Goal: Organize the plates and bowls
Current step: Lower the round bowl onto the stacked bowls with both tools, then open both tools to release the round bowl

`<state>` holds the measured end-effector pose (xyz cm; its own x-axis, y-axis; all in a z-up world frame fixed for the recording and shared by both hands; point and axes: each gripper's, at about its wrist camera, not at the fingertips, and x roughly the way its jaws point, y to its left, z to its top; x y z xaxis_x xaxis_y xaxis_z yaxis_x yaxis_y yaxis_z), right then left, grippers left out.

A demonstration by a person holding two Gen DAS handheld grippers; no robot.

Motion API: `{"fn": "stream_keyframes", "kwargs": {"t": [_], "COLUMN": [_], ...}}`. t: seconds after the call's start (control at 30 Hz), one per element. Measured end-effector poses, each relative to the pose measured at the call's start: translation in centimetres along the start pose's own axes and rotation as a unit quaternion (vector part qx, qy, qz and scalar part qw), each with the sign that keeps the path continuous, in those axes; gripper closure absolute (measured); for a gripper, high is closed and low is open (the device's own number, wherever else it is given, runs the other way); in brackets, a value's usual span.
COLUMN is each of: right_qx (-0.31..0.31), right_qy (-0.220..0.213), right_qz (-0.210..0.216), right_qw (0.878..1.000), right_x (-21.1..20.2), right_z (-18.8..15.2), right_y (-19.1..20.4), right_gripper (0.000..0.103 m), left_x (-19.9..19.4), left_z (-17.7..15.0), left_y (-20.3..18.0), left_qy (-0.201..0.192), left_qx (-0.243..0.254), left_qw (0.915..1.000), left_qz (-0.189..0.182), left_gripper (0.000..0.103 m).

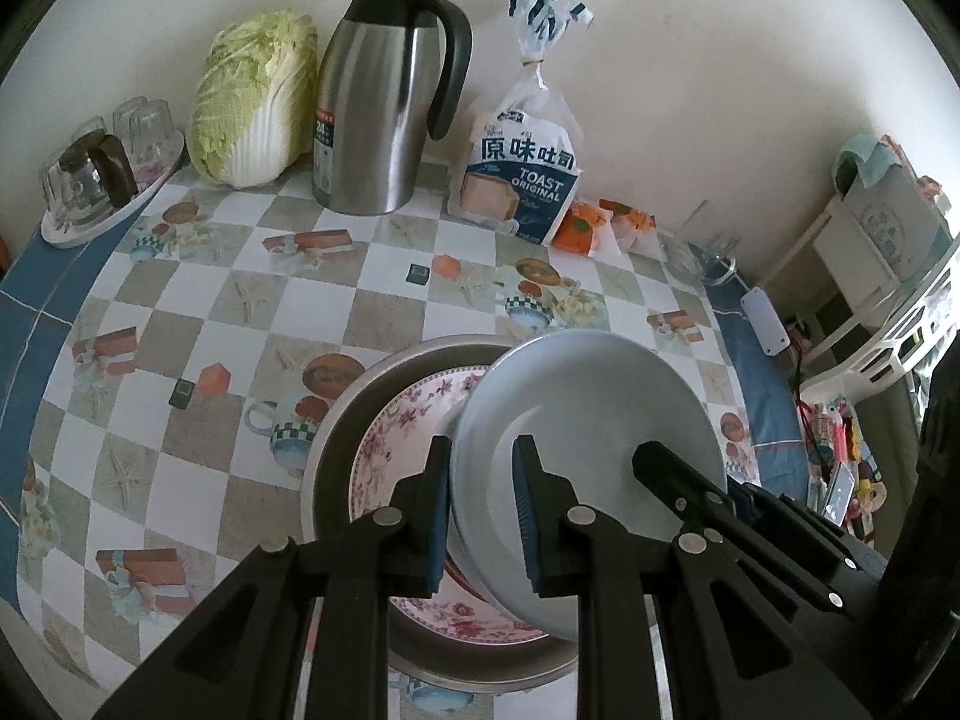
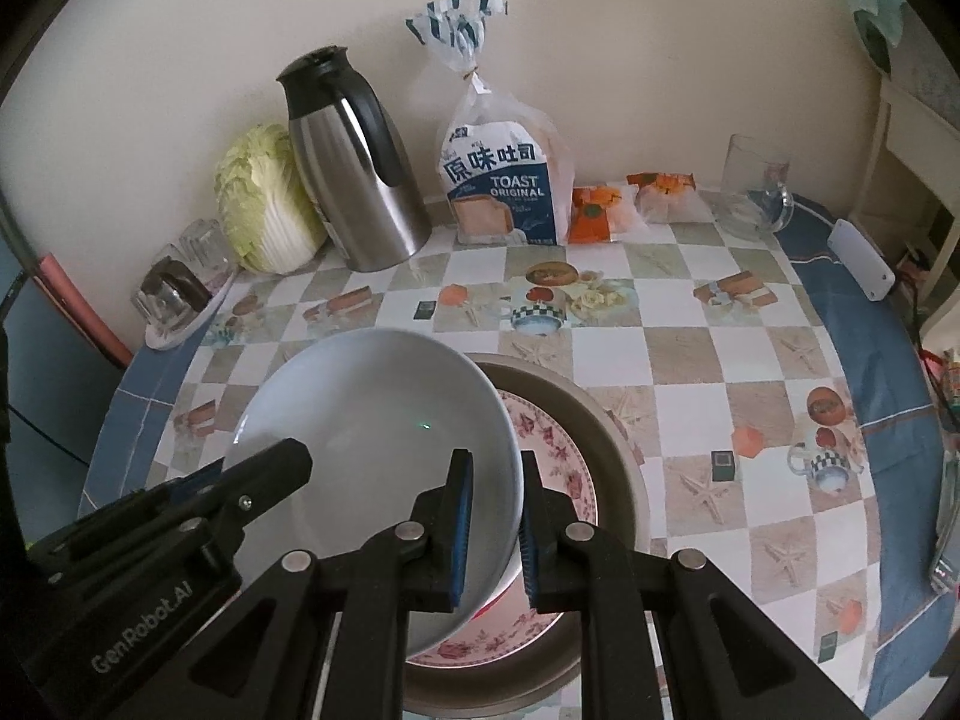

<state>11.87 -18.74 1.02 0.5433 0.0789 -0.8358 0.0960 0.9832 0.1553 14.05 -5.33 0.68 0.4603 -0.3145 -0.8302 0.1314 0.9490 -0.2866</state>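
Gripping opposite rims of the pale blue bowl (image 1: 591, 420), the left gripper (image 1: 480, 516) and right gripper (image 2: 495, 531) (2 narrow pinches) are holding it tilted above the floral plate (image 1: 408, 426) inside the metal basin (image 1: 336, 420); uneven release is risking a slip or chip

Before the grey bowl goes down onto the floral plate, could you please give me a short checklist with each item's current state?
1. Left gripper clamps the grey bowl rim: ok.
2. Right gripper clamps the opposite rim: ok.
3. Bowl over the floral plate: ok, though tilted.
4. Floral plate sits inside the metal pan: ok.
5. Bowl empty: ok.
6. Bowl underside clear of the plate: cannot tell.
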Motion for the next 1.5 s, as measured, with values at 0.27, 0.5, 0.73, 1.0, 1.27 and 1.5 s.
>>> {"fn": "stream_keyframes", "kwargs": {"t": [0.27,0.5,0.73,1.0,1.27,1.5], "right_qx": [-0.012,-0.025,-0.036,-0.031,-0.025,-0.024], "right_qy": [-0.002,-0.005,-0.007,-0.010,-0.016,-0.023], "right_qz": [-0.009,-0.022,-0.028,-0.030,-0.026,-0.030], "right_qw": [1.000,0.999,0.999,0.999,0.999,0.999], "right_x": [0.1,0.1,0.1,-0.1,-0.6,-1.0], "right_z": [-0.1,-0.1,-0.1,0.0,0.0,0.0], "right_y": [0.3,0.6,0.7,0.5,0.0,-0.3], "right_gripper": [0.087,0.087,0.086,0.087,0.069,0.043], "left_x": [0.4,0.4,0.0,-0.3,-1.1,-1.6], "left_z": [-0.1,0.0,0.1,0.2,0.4,0.5], "left_y": [0.2,0.2,0.4,0.6,1.0,1.7], "left_qy": [0.002,-0.002,-0.009,-0.013,-0.026,-0.037], "left_qx": [0.001,0.005,0.003,0.001,-0.008,-0.016], "left_qw": [1.0000,0.9998,0.9998,0.9998,0.9995,0.9983], "left_qz": [0.009,0.017,0.016,0.016,0.019,0.043], "left_gripper": [0.082,0.083,0.084,0.084,0.065,0.032]}}
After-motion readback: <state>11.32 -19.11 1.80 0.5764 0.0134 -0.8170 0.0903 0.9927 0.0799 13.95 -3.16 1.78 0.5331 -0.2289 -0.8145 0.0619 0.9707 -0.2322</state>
